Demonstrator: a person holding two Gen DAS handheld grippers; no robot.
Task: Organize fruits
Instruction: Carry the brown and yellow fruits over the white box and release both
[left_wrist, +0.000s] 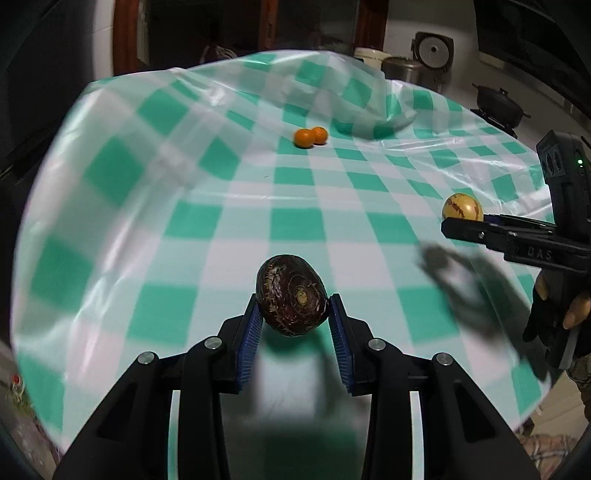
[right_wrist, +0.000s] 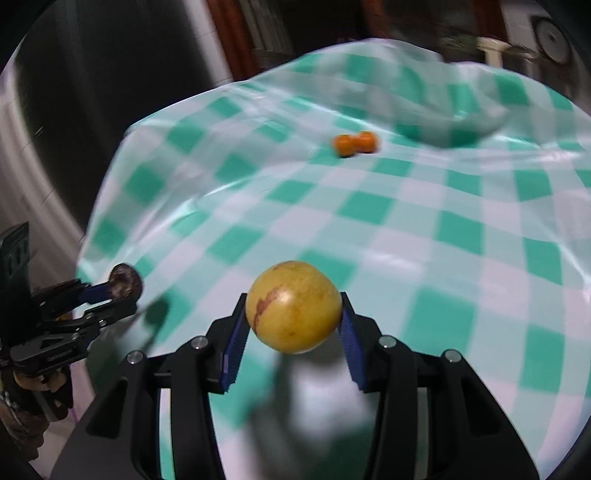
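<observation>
Left tongs (left_wrist: 291, 314) clamped on dark brown fruit (left_wrist: 291, 295), right tongs (right_wrist: 293, 317) clamped on yellow fruit (right_wrist: 293, 306), both raised above worktop (left_wrist: 295, 206); two oranges (left_wrist: 310, 137) resting far side; risk: round fruit slipping from pads, rolling off edge.

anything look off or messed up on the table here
Only the checked tablecloth: at the far side, just beyond the two small oranges, it is bunched into a raised fold instead of lying flat. No fruit looks damaged or spilled.
</observation>
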